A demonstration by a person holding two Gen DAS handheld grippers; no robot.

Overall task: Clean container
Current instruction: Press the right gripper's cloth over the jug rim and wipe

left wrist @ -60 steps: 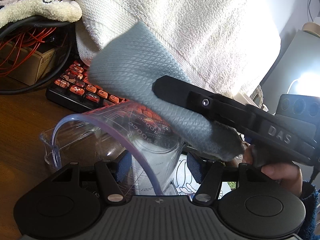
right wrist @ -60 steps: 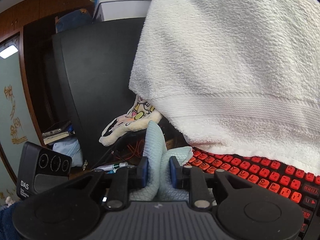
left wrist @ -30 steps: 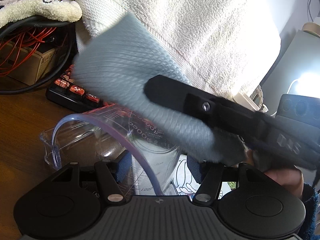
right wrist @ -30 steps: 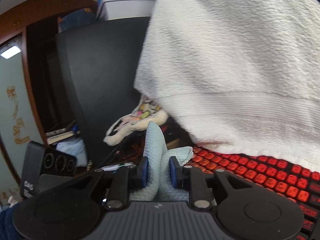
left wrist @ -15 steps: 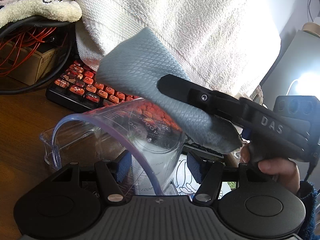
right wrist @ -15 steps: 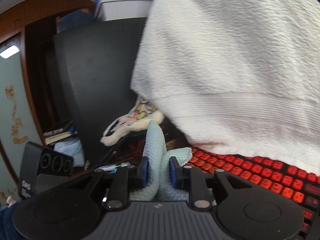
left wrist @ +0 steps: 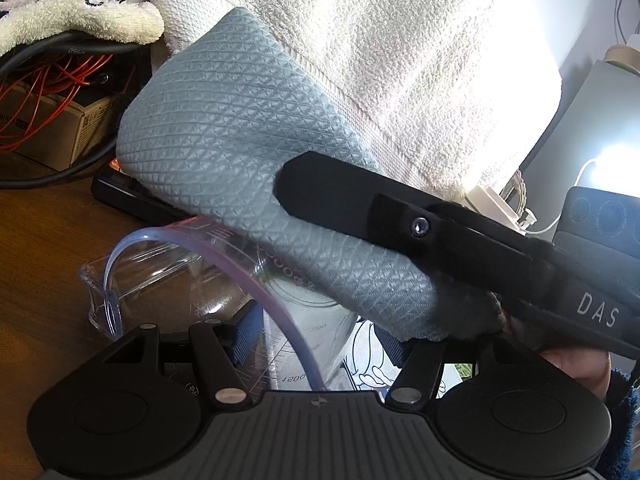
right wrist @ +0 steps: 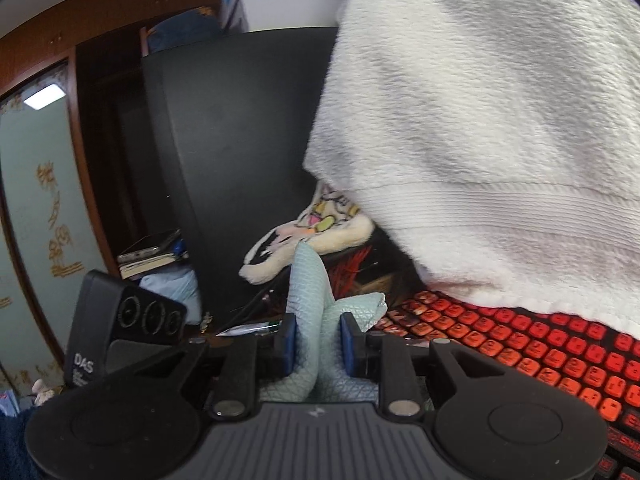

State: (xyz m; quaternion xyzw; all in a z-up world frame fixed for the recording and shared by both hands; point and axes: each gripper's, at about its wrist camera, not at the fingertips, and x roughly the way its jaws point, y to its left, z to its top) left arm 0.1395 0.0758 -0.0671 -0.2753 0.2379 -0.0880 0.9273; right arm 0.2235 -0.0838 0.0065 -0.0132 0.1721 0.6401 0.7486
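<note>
Left wrist view: clear graduated measuring cup (left wrist: 240,300), blue-grey waffle cloth (left wrist: 240,152) over its rim.

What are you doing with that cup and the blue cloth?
A person is cleaning a clear measuring cup with two hand-held grippers. The left gripper has the cup between its fingers, above a wooden desk. The right gripper is shut on a folded blue cloth, which sits right at the cup's rim. A white towel hangs behind, over a red-lit keyboard.
</note>
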